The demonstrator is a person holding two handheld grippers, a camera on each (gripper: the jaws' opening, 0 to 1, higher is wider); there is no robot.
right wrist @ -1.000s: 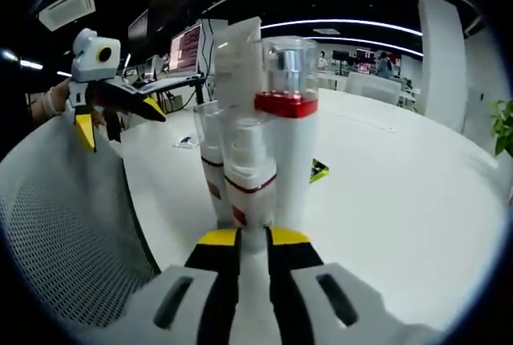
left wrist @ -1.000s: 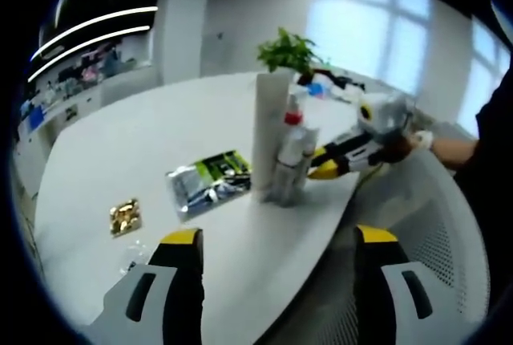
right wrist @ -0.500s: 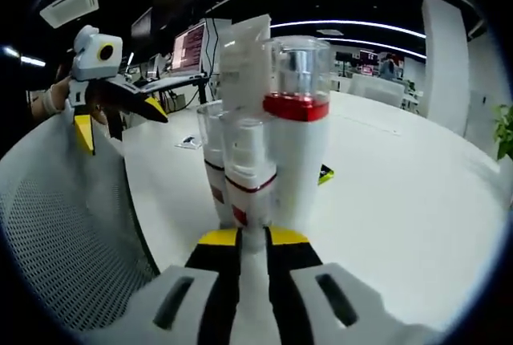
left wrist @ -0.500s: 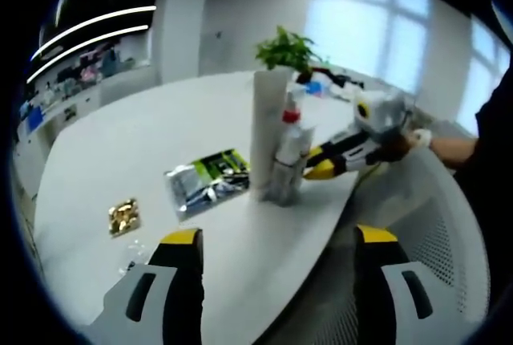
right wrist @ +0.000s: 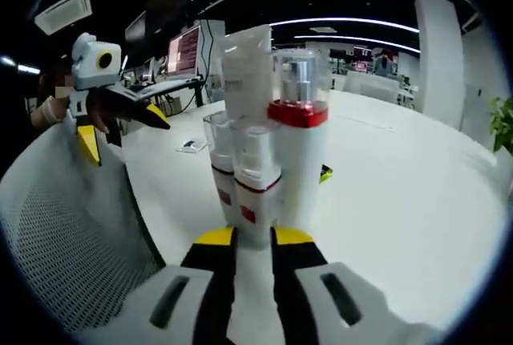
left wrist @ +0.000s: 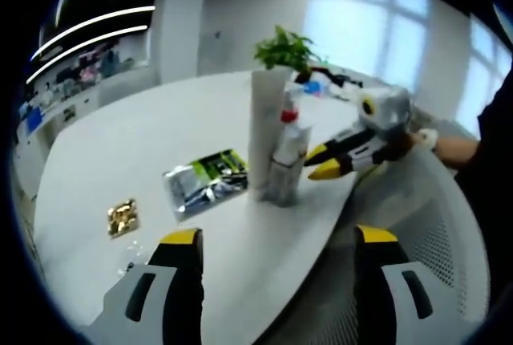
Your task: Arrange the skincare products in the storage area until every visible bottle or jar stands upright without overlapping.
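We see our right gripper (right wrist: 253,238) nearly closed, just off the small bottle (right wrist: 256,188) beside the tall tube (right wrist: 250,68) — light, tippy, best gripped low — while our left gripper (left wrist: 276,237) gapes wide.

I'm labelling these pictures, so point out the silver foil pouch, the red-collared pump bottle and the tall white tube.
silver foil pouch (left wrist: 204,182), left gripper view, its middle.
red-collared pump bottle (right wrist: 298,172), right gripper view, white body.
tall white tube (left wrist: 264,132), left gripper view, mid-body.

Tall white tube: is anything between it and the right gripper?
Yes. In the right gripper view, a small red-banded bottle stands right in front of the right gripper, with the tall white tube behind it and a red-collared pump bottle alongside.
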